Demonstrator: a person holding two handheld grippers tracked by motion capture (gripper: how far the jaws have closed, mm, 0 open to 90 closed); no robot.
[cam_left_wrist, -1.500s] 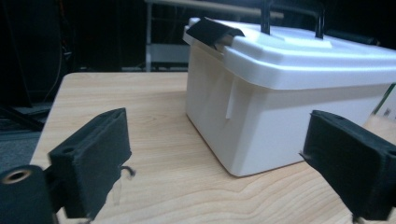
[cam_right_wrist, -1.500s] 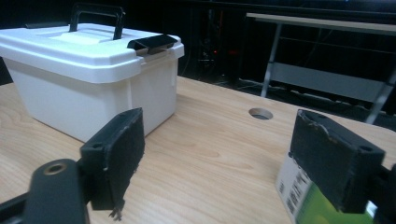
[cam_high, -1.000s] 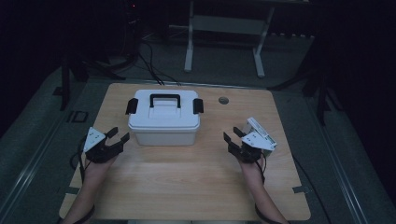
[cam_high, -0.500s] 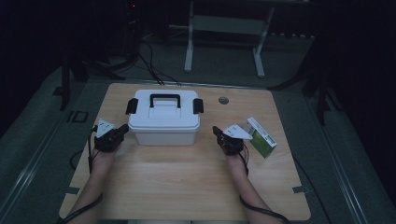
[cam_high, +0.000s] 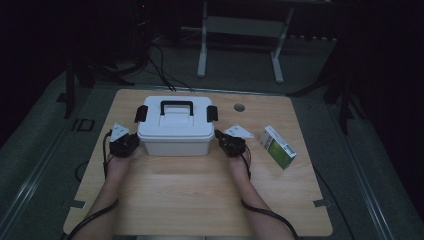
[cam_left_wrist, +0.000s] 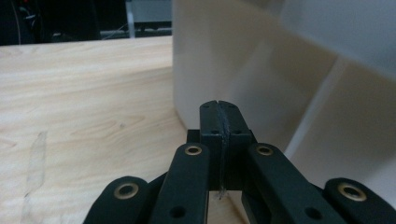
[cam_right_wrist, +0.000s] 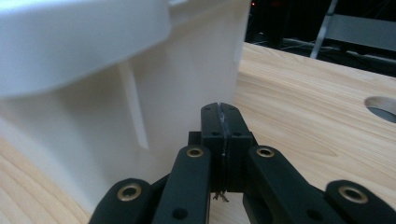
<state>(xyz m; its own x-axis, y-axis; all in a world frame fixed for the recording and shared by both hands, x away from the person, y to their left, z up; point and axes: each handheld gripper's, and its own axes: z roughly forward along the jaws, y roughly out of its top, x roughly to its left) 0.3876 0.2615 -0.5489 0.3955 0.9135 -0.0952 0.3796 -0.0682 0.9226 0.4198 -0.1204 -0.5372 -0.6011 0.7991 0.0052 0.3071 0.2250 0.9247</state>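
A white plastic storage box (cam_high: 174, 131) with a black handle and two black side latches stands mid-table in the high view. My left gripper (cam_high: 131, 144) is shut, its jaws pressed together, right against the box's left end wall (cam_left_wrist: 261, 65). At the box's right end my right gripper (cam_high: 223, 140) is also shut, with nothing between its jaws, beside the white wall (cam_right_wrist: 140, 107). In each gripper view the closed tips (cam_left_wrist: 219, 108) (cam_right_wrist: 219, 111) sit low, close to the box's base.
A small green and white carton (cam_high: 277, 146) lies on the wooden table (cam_high: 200, 190) to the right of my right gripper. A round grommet hole (cam_high: 239, 107) sits near the table's far edge. Dark floor, cables and a stand surround the table.
Both grippers have gone from open to shut and moved inward, from the table's sides up against the two ends of the white box.
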